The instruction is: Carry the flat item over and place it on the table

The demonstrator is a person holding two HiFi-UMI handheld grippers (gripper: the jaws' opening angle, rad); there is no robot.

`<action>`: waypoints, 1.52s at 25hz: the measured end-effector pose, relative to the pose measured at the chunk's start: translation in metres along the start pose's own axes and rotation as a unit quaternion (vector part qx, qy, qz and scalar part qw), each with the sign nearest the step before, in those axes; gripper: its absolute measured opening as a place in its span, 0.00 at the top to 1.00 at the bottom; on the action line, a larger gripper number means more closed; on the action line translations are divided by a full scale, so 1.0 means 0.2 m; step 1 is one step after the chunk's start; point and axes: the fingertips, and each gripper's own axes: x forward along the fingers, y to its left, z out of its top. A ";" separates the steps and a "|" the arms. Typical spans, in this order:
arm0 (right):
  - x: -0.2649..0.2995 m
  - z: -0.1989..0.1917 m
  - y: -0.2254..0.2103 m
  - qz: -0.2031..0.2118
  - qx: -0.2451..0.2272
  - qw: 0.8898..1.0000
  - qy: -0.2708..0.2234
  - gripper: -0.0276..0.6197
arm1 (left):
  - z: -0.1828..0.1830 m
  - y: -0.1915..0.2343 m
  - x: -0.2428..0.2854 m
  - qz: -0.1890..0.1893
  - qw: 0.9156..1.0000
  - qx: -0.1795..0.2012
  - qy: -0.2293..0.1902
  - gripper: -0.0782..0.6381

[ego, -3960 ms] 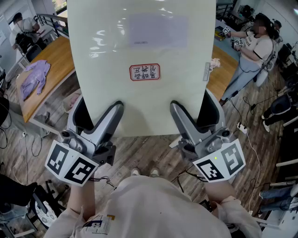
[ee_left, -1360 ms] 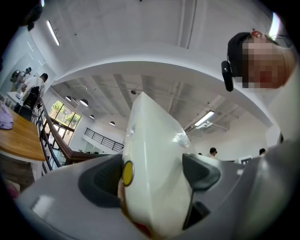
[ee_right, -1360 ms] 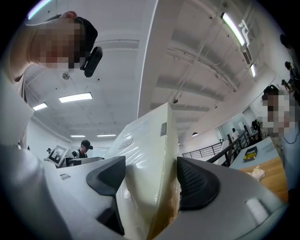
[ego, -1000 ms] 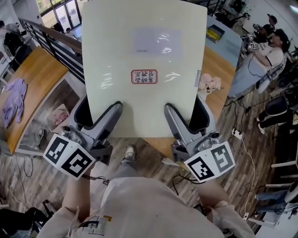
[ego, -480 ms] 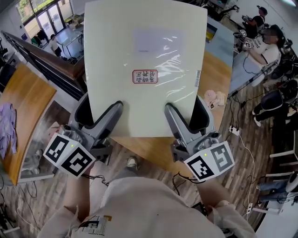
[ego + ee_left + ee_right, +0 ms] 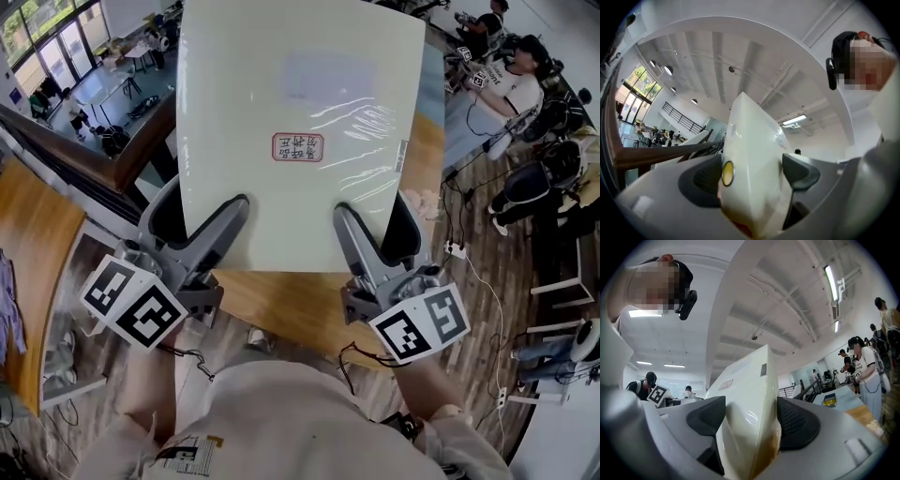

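The left gripper (image 6: 197, 223) pinches the near edge of the flat item (image 6: 300, 84), one jaw over its top face and one under it. In the left gripper view the pale board fills the gap between the two dark pads. The right gripper (image 6: 377, 225) clamps the same edge just beside it, its jaws pressed against both faces.

The item is a cream panel in glossy clear wrap, stretching away from both grippers and held up in the air. A red-bordered stamp (image 6: 298, 146) sits ahead of the grippers, midway between them. A small grey tag (image 6: 401, 155) lies on the edge beyond the right gripper. Beneath the grippers is a wooden worktop (image 6: 281, 298). A person (image 6: 511, 89) stands far off past the right gripper.
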 end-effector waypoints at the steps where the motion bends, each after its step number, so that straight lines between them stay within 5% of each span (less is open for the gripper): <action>1: 0.00 -0.01 0.00 -0.005 0.000 1.000 0.002 0.43 | -0.01 0.00 0.00 -0.003 1.000 -0.003 0.002 0.33; 19: -0.02 -0.05 -0.08 -0.006 0.035 0.999 0.014 0.43 | -0.07 -0.02 0.03 0.025 0.999 -0.013 0.021 0.34; 28: 0.07 -0.20 -0.36 -0.043 0.043 0.998 0.026 0.43 | -0.26 0.07 0.36 -0.009 0.998 -0.029 0.045 0.34; 33: 0.19 -0.26 -0.79 -0.055 0.064 0.995 0.045 0.43 | -0.41 0.10 0.76 0.006 0.997 -0.040 0.072 0.34; 38: 0.34 -0.52 -0.96 -0.073 0.095 0.991 0.061 0.43 | -0.58 0.31 0.93 0.018 0.993 -0.039 0.106 0.35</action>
